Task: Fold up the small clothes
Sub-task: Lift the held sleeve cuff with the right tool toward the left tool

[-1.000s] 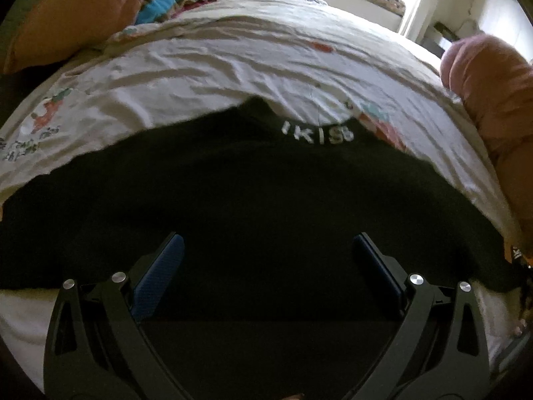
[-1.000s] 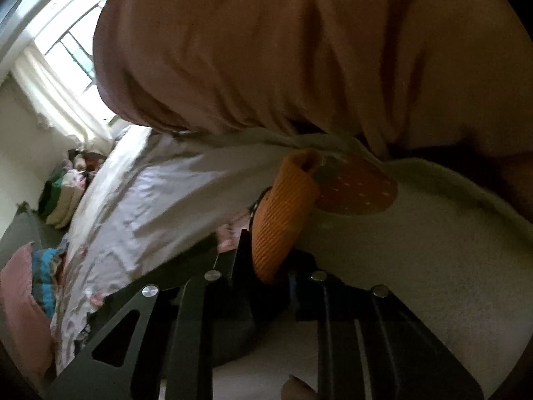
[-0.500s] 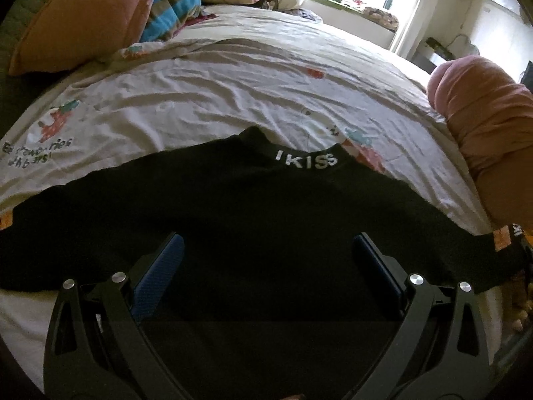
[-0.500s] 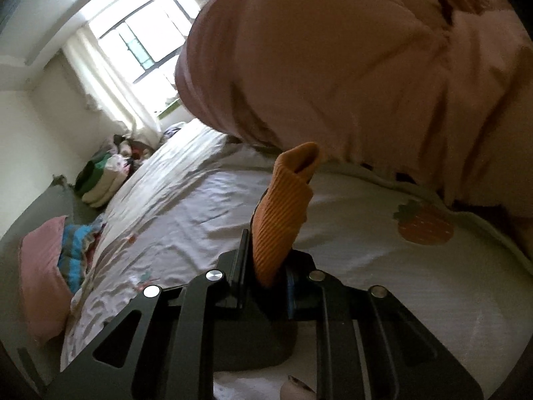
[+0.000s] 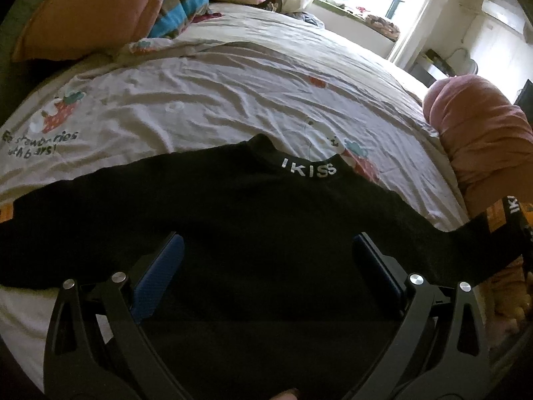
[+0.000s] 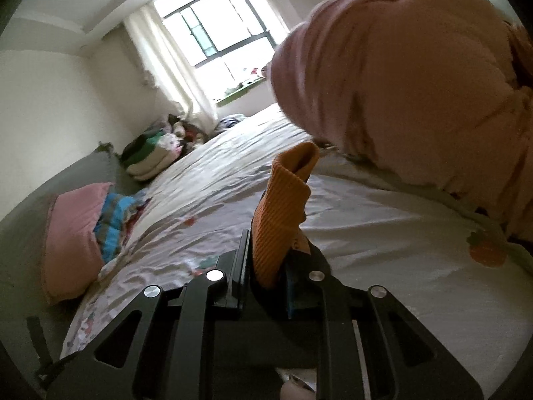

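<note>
A small black top (image 5: 253,220) with white "IKISS" lettering at the collar (image 5: 308,170) lies spread flat on the bed, sleeves out to both sides. My left gripper (image 5: 266,260) is open and hovers over the top's body, fingers apart, holding nothing. The right sleeve ends in an orange ribbed cuff (image 6: 283,213). My right gripper (image 6: 266,266) is shut on that cuff and holds it up above the sheet. The cuff also shows at the right edge of the left wrist view (image 5: 499,216).
The bed has a white printed sheet (image 5: 216,93). A rolled pink blanket (image 5: 483,133) lies on the right, large in the right wrist view (image 6: 416,83). A pink pillow (image 5: 90,10) and striped folded clothes (image 5: 180,10) sit at the head. A window is behind.
The left gripper has risen and drawn back, showing more of the bed. The right gripper has lifted the orange cuff and swung away from the pink blanket.
</note>
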### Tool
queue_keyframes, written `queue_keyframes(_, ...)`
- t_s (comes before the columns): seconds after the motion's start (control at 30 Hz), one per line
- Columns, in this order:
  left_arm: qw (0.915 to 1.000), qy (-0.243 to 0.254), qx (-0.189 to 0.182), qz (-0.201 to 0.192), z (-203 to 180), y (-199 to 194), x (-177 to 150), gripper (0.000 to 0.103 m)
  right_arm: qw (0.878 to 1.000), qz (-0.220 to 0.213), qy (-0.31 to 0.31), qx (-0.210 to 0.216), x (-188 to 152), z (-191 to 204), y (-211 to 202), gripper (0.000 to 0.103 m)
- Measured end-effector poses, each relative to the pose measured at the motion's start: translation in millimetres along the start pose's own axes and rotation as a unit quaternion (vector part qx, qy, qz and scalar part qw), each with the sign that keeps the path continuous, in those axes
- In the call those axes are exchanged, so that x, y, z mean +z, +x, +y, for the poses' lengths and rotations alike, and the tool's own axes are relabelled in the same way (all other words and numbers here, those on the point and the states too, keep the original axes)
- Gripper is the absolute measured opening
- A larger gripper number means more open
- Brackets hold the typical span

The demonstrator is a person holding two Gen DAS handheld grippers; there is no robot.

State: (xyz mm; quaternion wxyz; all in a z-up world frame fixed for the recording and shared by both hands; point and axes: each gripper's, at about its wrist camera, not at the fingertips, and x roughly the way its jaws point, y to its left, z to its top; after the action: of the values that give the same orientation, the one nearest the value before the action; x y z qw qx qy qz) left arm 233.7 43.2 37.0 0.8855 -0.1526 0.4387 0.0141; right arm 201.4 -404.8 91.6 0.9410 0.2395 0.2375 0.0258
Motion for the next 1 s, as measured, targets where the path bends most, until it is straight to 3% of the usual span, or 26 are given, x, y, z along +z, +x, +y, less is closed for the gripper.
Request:
queue_keyframes(0.53, 0.9982, -0.05, -0.034, 0.002, 37, -13, 4, 0.095, 0.995, 0.036, -0.066, 0.068, -25, 90, 13, 0.016)
queue_keyframes(0.73, 0.9966, -0.082, -0.007, 0.005, 63, -7, 4, 0.095, 0.991, 0.059, -0.083, 0.089, -43, 116, 24, 0.016)
queue_keyframes(1.0, 0.9924, -0.114, -0.041, 0.021, 80, 1, 0, 0.095, 0.983, 0.104, -0.104, 0.108, -82, 150, 46, 0.016)
